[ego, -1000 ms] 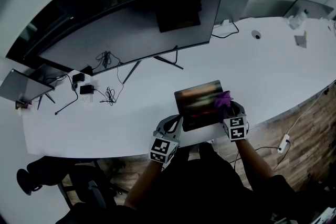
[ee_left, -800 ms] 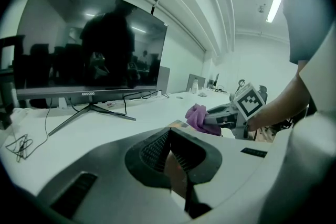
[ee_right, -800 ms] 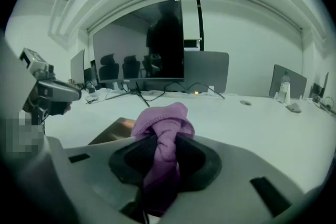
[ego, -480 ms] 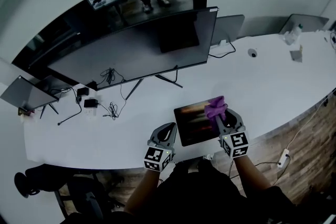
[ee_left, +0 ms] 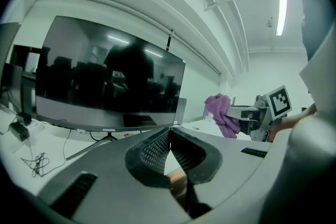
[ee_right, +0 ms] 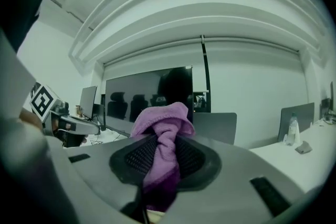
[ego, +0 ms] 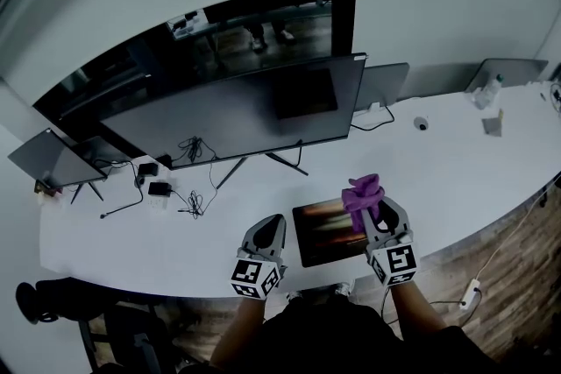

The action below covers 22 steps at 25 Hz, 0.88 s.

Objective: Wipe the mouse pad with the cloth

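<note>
A dark mouse pad (ego: 326, 230) lies near the front edge of the white desk (ego: 456, 162). My right gripper (ego: 374, 210) is raised above the pad's right side, tilted upward and shut on a purple cloth (ego: 362, 197). In the right gripper view the cloth (ee_right: 160, 136) bunches out between the jaws. My left gripper (ego: 267, 232) hovers just left of the pad, jaws shut with nothing between them (ee_left: 168, 152). The left gripper view also catches the cloth (ee_left: 221, 114) held off to the right.
A large dark monitor (ego: 237, 114) stands behind the pad, with a smaller screen (ego: 48, 160) at the far left. Cables and adapters (ego: 171, 188) lie left of the monitor's stand. Small items (ego: 491, 125) sit at the desk's far right.
Both grippers have risen off the pad and tilted up. The right one lifted the cloth from the pad's upper right corner; the left one drew back from the pad's left edge.
</note>
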### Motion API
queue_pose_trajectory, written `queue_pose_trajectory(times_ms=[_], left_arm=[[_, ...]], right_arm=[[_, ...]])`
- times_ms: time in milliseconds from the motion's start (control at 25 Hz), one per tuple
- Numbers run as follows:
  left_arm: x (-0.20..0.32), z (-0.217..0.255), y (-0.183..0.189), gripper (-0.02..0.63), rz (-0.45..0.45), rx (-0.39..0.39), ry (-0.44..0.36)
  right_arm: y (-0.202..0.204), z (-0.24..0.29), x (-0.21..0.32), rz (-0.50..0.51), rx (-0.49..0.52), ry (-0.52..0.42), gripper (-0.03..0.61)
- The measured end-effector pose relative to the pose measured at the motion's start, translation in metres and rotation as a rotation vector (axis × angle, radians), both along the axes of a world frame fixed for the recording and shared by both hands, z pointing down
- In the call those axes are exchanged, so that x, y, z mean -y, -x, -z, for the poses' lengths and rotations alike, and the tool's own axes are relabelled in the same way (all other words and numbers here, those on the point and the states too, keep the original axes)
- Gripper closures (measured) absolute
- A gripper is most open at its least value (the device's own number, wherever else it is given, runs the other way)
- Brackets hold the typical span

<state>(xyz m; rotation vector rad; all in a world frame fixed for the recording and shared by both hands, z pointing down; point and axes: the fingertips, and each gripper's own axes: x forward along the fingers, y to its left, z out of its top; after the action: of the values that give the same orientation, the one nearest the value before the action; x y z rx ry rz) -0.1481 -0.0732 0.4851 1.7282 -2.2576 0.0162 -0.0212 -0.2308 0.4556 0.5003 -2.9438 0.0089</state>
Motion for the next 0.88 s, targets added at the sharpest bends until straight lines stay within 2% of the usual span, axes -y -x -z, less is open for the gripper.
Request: queue_pose_trajectory(times_ms=[200,360,720,880], left_arm=[[-0.005,0.014,0.011,0.592,0.014,0.04,-0.006],[0.001,0.031,0.013,0.592,-0.011,0.068,-0.047],[0.016,0.037,0.011,0.592,-0.066,0.09,-0.078],[0.02,0.047,0.016,0.592,-0.064,0.121,-0.08]], right_arm=[[0.002,0.014,-0.002,0.006,0.006,-0.033,0.472],[0.007,0.025,-0.007,0.001,0.009,-0.062,0.479],[0.02,0.028,-0.009,-0.014,0.038,-0.06,0.479],[0.022,0.038,-0.002,-0.019,0.057,-0.061,0.479]])
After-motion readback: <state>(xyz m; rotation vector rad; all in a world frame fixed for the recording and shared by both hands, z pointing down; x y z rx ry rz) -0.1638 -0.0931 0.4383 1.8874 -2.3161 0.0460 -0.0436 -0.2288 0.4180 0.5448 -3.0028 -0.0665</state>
